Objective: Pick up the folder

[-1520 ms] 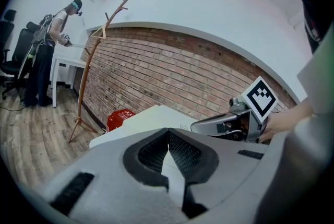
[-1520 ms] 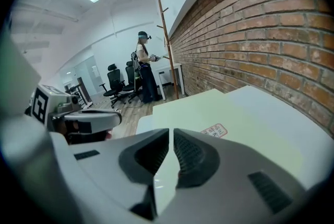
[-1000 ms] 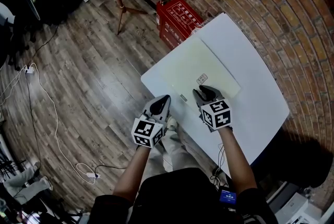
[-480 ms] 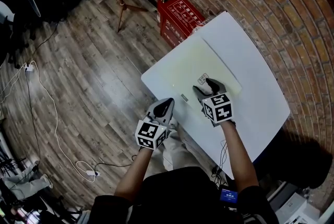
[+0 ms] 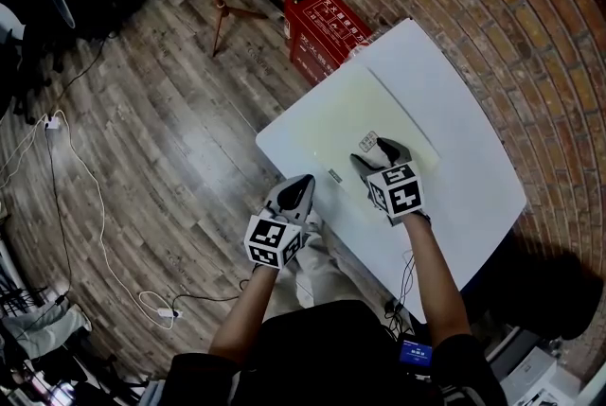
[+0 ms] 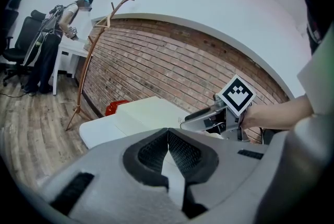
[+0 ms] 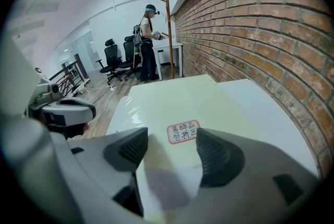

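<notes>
While the white worktop (image 5: 473,177) carries the pale yellow folder (image 5: 350,115) lying flat, the right gripper (image 5: 375,154) stands over it, its jaws having just been opening wide, with nothing gripped. The left gripper (image 5: 301,180), jaws clenched and empty, hangs at the worktop's edge.

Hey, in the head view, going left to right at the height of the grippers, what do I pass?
white cable on the floor → left gripper → right gripper → bare right part of the table → brick wall
</notes>
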`<state>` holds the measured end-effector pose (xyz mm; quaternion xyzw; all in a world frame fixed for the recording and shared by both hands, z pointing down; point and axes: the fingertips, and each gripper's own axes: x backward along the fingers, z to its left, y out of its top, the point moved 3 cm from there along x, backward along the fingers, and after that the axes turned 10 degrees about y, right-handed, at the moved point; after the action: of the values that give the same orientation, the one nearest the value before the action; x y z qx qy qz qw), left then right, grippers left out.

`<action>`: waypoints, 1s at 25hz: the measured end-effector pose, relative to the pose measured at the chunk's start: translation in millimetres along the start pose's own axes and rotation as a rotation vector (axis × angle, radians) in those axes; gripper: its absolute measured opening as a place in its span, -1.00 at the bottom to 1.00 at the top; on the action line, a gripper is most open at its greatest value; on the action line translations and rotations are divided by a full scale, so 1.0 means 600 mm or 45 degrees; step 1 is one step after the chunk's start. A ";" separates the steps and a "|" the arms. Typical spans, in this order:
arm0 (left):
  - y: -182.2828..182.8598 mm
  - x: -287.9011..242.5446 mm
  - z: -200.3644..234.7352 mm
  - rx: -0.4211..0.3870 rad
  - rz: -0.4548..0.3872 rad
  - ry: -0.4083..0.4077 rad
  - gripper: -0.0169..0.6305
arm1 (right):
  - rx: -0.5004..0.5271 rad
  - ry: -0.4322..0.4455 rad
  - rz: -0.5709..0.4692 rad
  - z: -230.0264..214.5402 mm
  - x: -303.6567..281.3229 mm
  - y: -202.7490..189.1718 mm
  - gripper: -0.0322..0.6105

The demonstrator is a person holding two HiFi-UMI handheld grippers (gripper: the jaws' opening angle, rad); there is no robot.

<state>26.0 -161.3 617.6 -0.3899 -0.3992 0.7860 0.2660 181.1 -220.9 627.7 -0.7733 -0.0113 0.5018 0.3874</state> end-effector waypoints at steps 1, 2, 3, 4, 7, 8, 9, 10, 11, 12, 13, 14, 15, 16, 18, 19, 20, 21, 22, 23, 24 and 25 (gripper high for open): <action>0.000 0.000 0.000 0.002 -0.001 -0.002 -0.89 | 0.000 -0.001 -0.001 0.000 0.000 0.000 -0.06; -0.001 0.001 0.000 0.003 0.001 -0.003 -0.89 | 0.001 -0.002 -0.003 0.000 0.000 -0.001 -0.06; -0.003 0.002 0.000 0.004 0.002 -0.005 -0.89 | 0.001 -0.003 -0.005 0.000 0.000 -0.002 -0.06; -0.005 0.003 0.001 0.007 0.003 -0.006 -0.89 | 0.003 -0.004 -0.006 0.000 0.000 -0.003 -0.06; -0.008 0.008 0.004 0.027 -0.004 0.000 -0.89 | 0.010 -0.002 0.006 0.001 -0.001 -0.004 -0.06; -0.008 0.010 0.006 0.030 -0.006 0.002 -0.89 | 0.010 -0.001 0.013 0.002 0.000 -0.004 -0.06; -0.008 0.012 0.008 0.030 -0.006 0.005 -0.89 | 0.010 -0.001 0.018 0.003 0.000 -0.004 -0.06; -0.009 0.014 0.010 0.029 -0.004 0.007 -0.89 | 0.009 -0.001 0.020 0.003 0.000 -0.004 -0.06; -0.009 0.014 0.013 0.030 -0.001 0.010 -0.89 | 0.010 -0.003 0.020 0.003 -0.001 -0.004 -0.06; -0.010 0.014 0.015 0.033 0.002 0.012 -0.89 | 0.010 -0.004 0.018 0.002 -0.002 -0.004 -0.06; -0.012 0.014 0.017 0.038 0.005 0.015 -0.89 | 0.010 -0.005 0.016 0.001 -0.002 -0.004 -0.06; -0.014 0.013 0.019 0.046 0.010 0.017 -0.89 | 0.009 -0.005 0.015 0.000 -0.003 -0.005 -0.06; -0.016 0.013 0.021 0.053 0.016 0.018 -0.89 | 0.008 -0.005 0.016 0.000 -0.003 -0.005 -0.06; -0.018 0.014 0.022 0.059 0.022 0.016 -0.89 | 0.006 -0.004 0.018 0.000 -0.003 -0.005 -0.06; -0.021 0.018 0.024 0.071 0.034 0.007 -0.89 | 0.003 0.000 0.024 0.004 -0.004 -0.004 -0.06; -0.023 0.019 0.026 0.079 0.039 0.004 -0.89 | 0.003 0.002 0.025 0.006 -0.004 -0.003 -0.06; -0.024 0.021 0.027 0.087 0.042 0.003 -0.89 | 0.004 0.003 0.023 0.007 -0.005 -0.002 -0.06; -0.027 0.022 0.029 0.097 0.044 0.003 -0.89 | 0.005 0.004 0.020 0.009 -0.006 -0.003 -0.06; -0.029 0.023 0.032 0.110 0.045 0.003 -0.89 | 0.006 0.003 0.016 0.011 -0.007 -0.003 -0.06; -0.032 0.024 0.035 0.125 0.045 0.003 -0.89 | 0.008 0.003 0.011 0.013 -0.008 -0.003 -0.06; -0.035 0.025 0.038 0.142 0.046 0.004 -0.88 | 0.010 0.003 0.007 0.015 -0.009 -0.003 -0.06; -0.037 0.026 0.041 0.159 0.046 0.003 -0.88 | 0.012 0.004 0.003 0.018 -0.010 -0.004 -0.06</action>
<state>-0.6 -148.4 639.5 -0.3808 -0.3421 0.8135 0.2760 170.3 -215.6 631.7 -0.7723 -0.0073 0.5011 0.3903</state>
